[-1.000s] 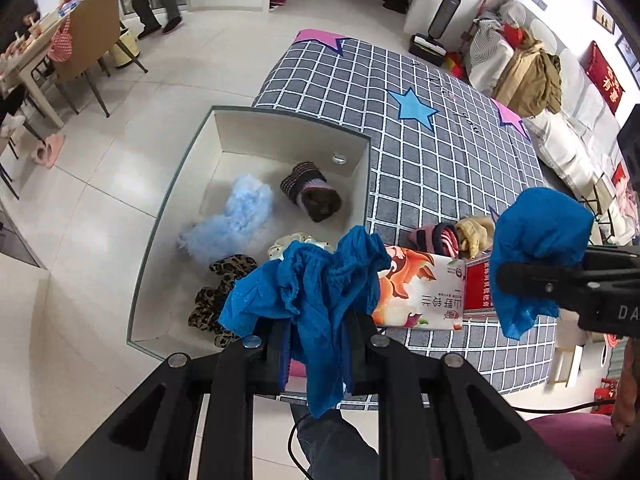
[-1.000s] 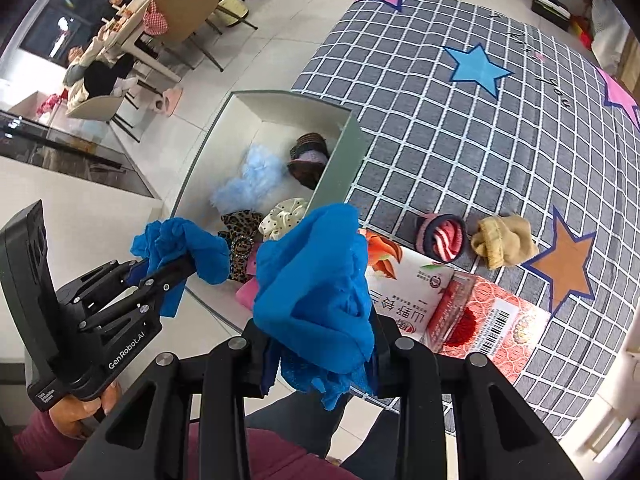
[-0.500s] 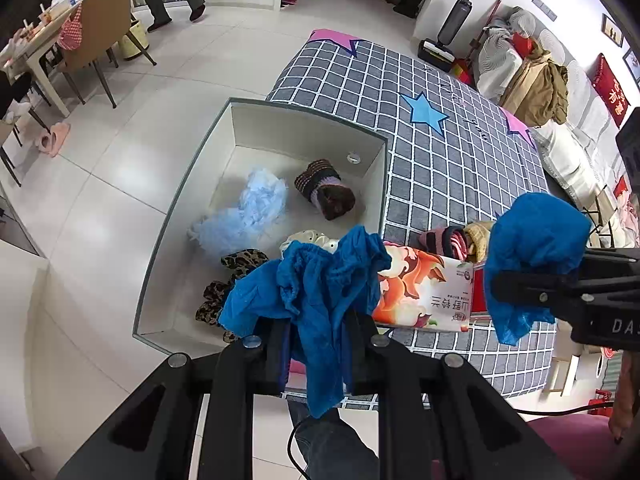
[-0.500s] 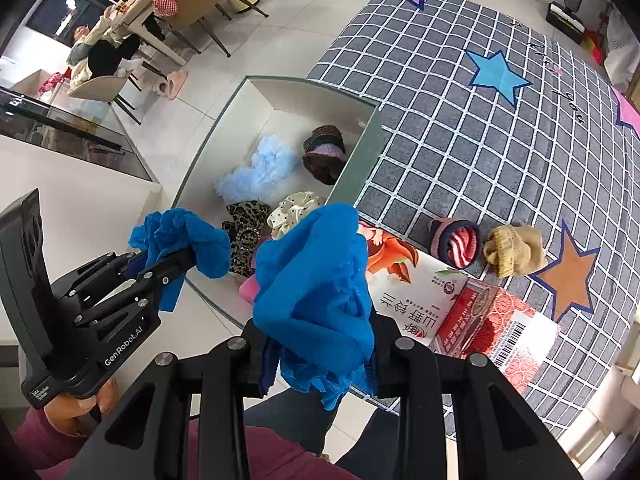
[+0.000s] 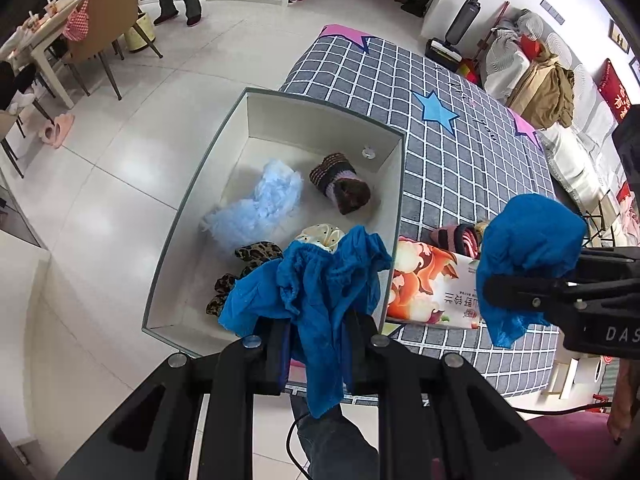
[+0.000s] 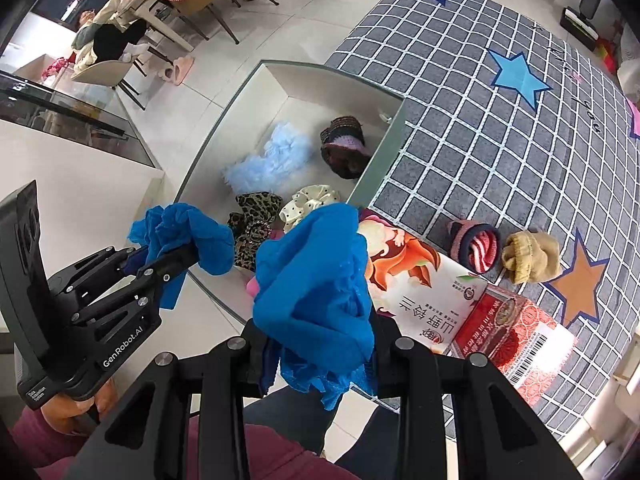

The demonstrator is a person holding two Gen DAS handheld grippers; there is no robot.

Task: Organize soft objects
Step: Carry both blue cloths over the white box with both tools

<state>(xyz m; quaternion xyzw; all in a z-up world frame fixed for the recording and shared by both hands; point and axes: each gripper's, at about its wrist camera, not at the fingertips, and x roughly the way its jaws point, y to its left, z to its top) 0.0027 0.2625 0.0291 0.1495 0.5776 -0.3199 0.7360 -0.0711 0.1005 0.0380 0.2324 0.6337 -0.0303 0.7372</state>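
Each gripper holds its own crumpled blue cloth high above the floor. My left gripper (image 5: 316, 328) is shut on one blue cloth (image 5: 320, 280), which hangs over the near end of a white open box (image 5: 192, 208). My right gripper (image 6: 320, 344) is shut on the other blue cloth (image 6: 316, 280), over the box's right wall and the rug edge. In the box lie a pale blue fluffy piece (image 5: 256, 208), a dark knit roll (image 5: 340, 184), a leopard scrunchie (image 5: 248, 256) and a cream dotted scrunchie (image 6: 308, 204). A striped sock roll (image 6: 476, 244) and a tan sock roll (image 6: 532, 256) lie on the rug.
A grey checked rug (image 6: 500, 140) with stars lies right of the box. A printed packet (image 6: 416, 280) and a red packet (image 6: 516, 328) rest at its near edge. Dining chairs and a table (image 5: 60, 40) stand far left, a person beyond them. The holder's legs show below.
Both grippers drifted slightly, so the box and rug sit a little further right in the right wrist view. Both cloths stay clamped.
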